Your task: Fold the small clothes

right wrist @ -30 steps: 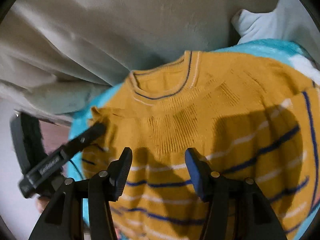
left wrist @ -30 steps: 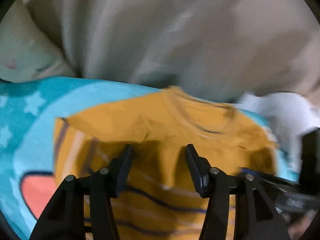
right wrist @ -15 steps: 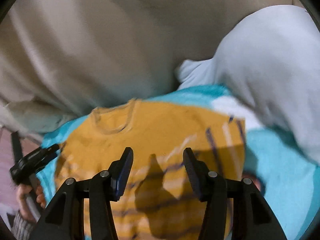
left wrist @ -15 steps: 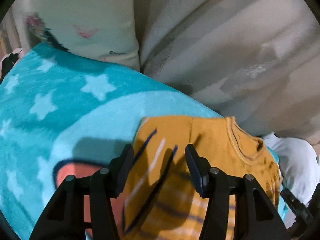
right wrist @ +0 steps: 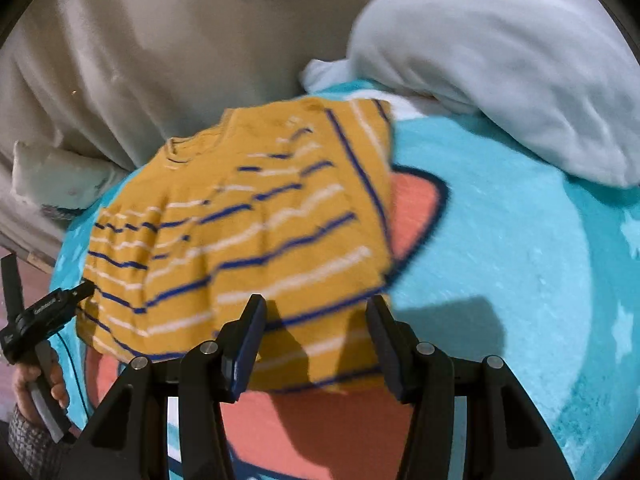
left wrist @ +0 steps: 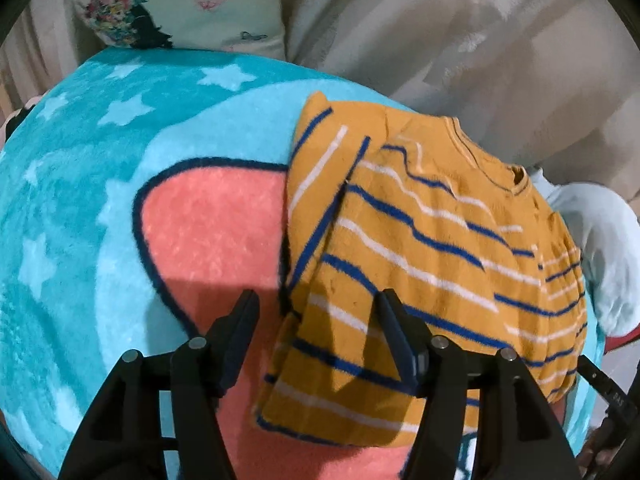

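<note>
Mustard striped sweater (left wrist: 420, 248) lies just ahead of both gaping, empty hand-held grippers, left (left wrist: 316, 332) and right (right wrist: 316, 336).

**Handheld tongs and operator: visible parts**

Left tongs (left wrist: 316, 320): two matte black arms that widen toward the camera, each a pair of angular plates joined by round silver screw heads, two on each arm. The fingers (left wrist: 394, 332) are flat, tapered blades with dark blue inner pads.

Right tongs (right wrist: 316, 324): same build, black plates with four silver screws in a row; blue pad faces show on the inner side of the fingers (right wrist: 246, 344).

From the right wrist view, the left unit appears as a black body with small white lettering, too small to read, and a thin black cable. The hand (right wrist: 38, 386) gripping its grey handle shows bare skin and a grey knitted sleeve cuff.
</note>
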The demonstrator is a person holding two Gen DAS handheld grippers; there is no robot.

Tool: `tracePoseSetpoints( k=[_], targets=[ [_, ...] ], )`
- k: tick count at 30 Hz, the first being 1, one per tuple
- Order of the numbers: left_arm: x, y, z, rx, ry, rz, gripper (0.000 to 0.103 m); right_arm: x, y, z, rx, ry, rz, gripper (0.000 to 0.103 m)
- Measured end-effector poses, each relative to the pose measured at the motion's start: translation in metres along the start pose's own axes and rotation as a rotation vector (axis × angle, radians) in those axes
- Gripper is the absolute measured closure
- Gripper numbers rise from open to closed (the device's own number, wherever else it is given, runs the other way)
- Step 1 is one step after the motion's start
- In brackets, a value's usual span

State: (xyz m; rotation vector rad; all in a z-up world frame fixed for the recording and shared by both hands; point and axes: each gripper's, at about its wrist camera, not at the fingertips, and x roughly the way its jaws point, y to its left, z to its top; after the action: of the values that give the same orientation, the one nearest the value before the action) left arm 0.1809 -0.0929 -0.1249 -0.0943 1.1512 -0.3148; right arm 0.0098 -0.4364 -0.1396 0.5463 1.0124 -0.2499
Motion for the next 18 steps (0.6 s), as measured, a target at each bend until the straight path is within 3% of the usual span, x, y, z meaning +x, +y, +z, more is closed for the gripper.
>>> tracePoseSetpoints(
  k=[4,5,6,8,11,13,16,18],
  targets=[
    [0.003,-0.001,-0.002,-0.001,0.015,0.005,0.042,0.011,-0.003,0.002,0.000,0.039,0.050,0.049],
    [0.003,0.000,-0.001,-0.003,0.015,0.005,0.042,0.012,-0.002,0.004,0.003,0.053,0.084,0.079],
    [0.003,-0.001,-0.002,0.004,0.015,0.008,0.042,0.015,0.000,0.006,0.005,0.076,0.123,0.101],
    [0.004,-0.004,-0.002,0.027,0.015,0.024,0.042,0.009,-0.004,0.009,-0.006,0.077,0.100,0.102],
    [0.007,-0.005,-0.001,0.034,0.020,0.029,0.042,-0.001,-0.024,0.021,-0.043,0.034,-0.129,0.102],
    [0.007,-0.005,-0.002,0.031,0.019,0.029,0.042,-0.005,-0.052,0.029,0.014,0.045,-0.191,0.102],
    [0.007,-0.006,-0.004,0.034,0.013,0.034,0.042,-0.021,-0.063,0.028,0.091,0.030,0.039,0.096],
    [0.007,-0.007,-0.004,0.030,0.015,0.035,0.041,-0.021,-0.055,0.024,0.081,0.039,0.111,0.040]
  ],
)
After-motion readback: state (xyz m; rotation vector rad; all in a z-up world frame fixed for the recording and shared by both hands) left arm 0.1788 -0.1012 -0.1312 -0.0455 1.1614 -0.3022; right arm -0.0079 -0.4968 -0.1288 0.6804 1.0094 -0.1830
